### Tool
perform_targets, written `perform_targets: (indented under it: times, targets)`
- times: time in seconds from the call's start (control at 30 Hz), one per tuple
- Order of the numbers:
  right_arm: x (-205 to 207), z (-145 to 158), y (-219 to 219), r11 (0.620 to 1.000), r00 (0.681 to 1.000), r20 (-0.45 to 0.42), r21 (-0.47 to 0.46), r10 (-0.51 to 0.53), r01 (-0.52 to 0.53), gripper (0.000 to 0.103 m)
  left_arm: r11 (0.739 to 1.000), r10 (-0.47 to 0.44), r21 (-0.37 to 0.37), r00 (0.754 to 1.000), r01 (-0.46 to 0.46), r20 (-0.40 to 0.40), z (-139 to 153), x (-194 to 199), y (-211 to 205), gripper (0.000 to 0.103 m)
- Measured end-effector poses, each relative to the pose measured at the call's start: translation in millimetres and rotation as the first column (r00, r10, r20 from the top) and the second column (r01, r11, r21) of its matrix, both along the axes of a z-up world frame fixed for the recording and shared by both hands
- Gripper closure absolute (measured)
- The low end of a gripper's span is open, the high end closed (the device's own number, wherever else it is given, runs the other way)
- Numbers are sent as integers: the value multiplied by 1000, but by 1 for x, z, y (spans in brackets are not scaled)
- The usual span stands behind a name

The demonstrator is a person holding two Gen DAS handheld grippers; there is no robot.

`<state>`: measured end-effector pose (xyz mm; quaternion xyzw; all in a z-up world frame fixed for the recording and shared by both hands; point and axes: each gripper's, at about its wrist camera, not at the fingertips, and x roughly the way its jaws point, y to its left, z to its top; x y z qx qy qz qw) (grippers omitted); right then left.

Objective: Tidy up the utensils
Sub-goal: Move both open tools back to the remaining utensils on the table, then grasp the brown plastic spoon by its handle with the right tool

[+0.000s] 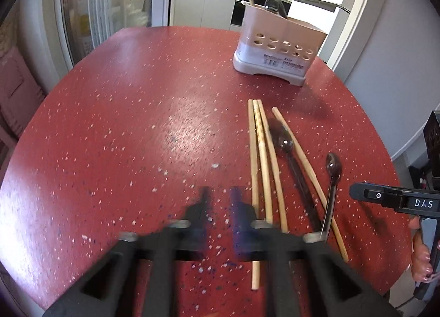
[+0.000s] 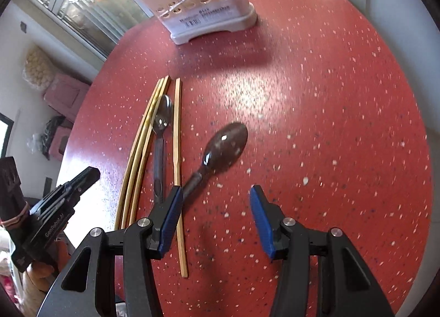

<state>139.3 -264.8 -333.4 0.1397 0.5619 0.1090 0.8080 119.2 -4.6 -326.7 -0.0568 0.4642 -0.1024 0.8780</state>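
1. Left hand-held gripper (image 1: 218, 196): low over the red table (image 1: 123, 113), jaws a narrow gap apart, nothing between them. Its own view is motion-blurred. The leftmost chopstick lies just beside its right finger.
2. Utensils, left to right: three chopsticks (image 2: 137, 152) bunched together, a spoon (image 2: 161, 122) lying between them and a fourth chopstick (image 2: 177, 152), then a darker spoon (image 2: 225, 146) angled, handle toward the right hand-held gripper.
3. Right hand-held gripper (image 2: 216, 215): jaws spread wide, empty. The dark spoon's handle runs behind the left finger (image 2: 172, 215); whether they touch, I cannot tell.
4. Judgement: the step in hand looks like picking up the dark spoon. Centre the handle between the pads before closing; grip near the neck so the bowl does not swing. Keep the left pad off the fourth chopstick, which passes under it.
5. Utensil holder (image 2: 203, 6): at the far side of the table, well apart from the loose pieces, already holding a few items.
6. Room: open table to the right of the spoon and a free lane toward the holder. The table edge curves in close on the left; the two tools sit near each other there.
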Motion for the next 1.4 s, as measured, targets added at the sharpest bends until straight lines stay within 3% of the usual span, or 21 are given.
perform_targets:
  times: [0.1,0.2,0.57,0.87,1.07,1.3,1.4]
  targets:
    - [-1,-2,1,1000,1000,-9,12,-9,9,48,1000,19,-18,999,-18,26,4,-3,3,0]
    - [0,-4,1,1000,1000,-21,23,-18,18,48,999,6,31,1000,-7,29,4,-2,0,0]
    - [25,-12,5,987,978,-161,74,-132,145,49,995,-11,100,997,20,-81,-15,32,-1,0]
    - [49,-13,24,965,931,-255,-21,-260,263,54,990,-57,123,992,71,-112,-23,53,-6,0]
    - [55,-10,54,966,946,-235,-189,-221,178,56,981,-103,154,989,118,-103,-25,64,-18,0]
    - [49,-9,73,947,967,-196,-305,-162,97,86,983,-98,141,987,116,-126,-31,75,-20,0]
    - [43,-9,69,955,976,-184,-291,-121,63,90,985,-96,132,985,115,-140,-35,79,-20,0]
